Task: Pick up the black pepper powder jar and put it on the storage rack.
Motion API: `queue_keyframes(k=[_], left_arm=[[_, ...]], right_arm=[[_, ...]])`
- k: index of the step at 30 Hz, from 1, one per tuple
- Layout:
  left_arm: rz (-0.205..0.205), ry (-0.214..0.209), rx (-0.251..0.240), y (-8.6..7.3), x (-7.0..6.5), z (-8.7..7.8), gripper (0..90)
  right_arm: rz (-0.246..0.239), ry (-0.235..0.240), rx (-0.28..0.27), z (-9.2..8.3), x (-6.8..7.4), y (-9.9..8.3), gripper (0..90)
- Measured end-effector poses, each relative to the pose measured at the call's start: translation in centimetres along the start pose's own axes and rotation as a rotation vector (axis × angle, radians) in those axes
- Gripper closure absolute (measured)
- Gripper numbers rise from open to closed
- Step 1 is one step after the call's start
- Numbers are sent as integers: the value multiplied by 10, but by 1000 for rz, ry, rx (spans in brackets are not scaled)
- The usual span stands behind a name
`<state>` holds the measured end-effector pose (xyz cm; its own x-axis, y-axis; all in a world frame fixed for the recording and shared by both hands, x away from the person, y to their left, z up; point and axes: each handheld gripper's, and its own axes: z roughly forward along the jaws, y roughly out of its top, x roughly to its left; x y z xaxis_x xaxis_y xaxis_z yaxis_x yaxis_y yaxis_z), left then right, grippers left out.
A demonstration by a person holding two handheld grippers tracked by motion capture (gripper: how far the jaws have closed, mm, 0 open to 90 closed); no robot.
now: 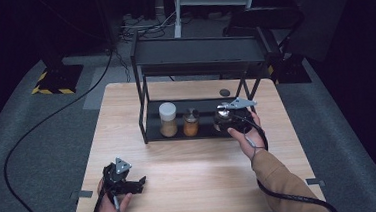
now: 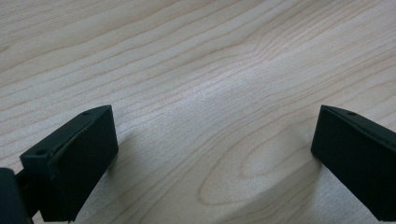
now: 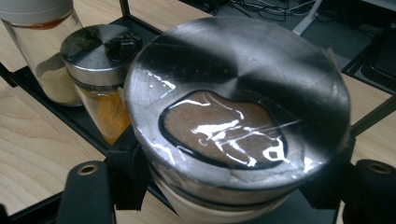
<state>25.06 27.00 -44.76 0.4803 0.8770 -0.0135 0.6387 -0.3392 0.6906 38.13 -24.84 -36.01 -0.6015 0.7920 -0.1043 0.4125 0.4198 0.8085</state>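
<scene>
Round jar with shiny metal lid, brown window on top, clear wrap over it. Sits on bottom shelf of black rack, pinched on both sides by right gripper. Beside it, small orange jar, then white-capped jar. Left gripper spread wide over wooden table, holding nothing.

The right tongs hide their jar (contents unclear) from above.
</scene>
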Motion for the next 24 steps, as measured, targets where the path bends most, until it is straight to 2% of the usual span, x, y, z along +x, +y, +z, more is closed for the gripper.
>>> queue_keyframes(k=[13, 24], left_arm=[[0, 1, -1, 0, 0, 0, 5], [0, 1, -1, 0, 0, 0, 5]], right_arm=[[5, 5, 14, 28, 4, -9, 313], [20, 19, 23, 43, 6, -13, 313]])
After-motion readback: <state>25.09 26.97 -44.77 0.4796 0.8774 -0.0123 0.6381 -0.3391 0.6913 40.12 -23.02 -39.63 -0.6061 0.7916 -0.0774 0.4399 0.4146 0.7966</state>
